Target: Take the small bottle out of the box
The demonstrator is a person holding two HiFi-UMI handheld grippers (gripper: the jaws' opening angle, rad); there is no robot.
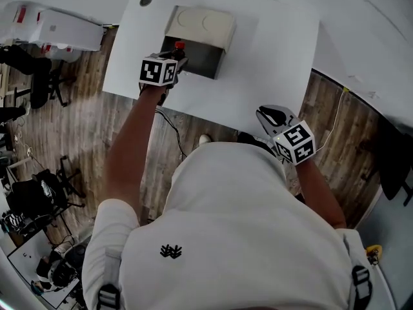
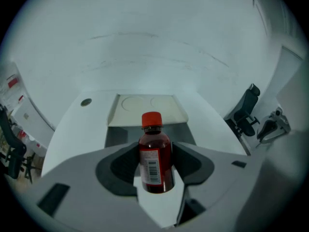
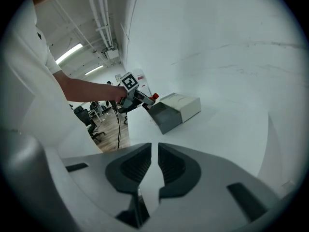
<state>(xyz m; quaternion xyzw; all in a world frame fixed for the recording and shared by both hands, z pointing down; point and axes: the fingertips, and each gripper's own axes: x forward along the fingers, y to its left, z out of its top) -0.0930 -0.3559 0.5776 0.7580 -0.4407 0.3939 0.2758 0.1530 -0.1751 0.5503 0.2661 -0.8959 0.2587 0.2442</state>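
The left gripper (image 2: 155, 162) is clamped on the small bottle (image 2: 155, 153), with the dark ribbed pads pressing both sides of its body. In the left gripper view the bottle's long axis runs up the frame, cap at the top end, toward the box (image 2: 147, 108).

The bottle is cylindrical and clear, filled with dark red liquid. It has an orange-red screw cap and a white barcode label. In the head view it sits at upper centre, just at the dark open front of the box.

The box is rectangular, with a cream top bearing two round impressions and a grey interior. It rests on the smooth white table (image 1: 271, 63).

The right gripper (image 3: 154, 166) is at lower right, its jaws nearly together with nothing between them.
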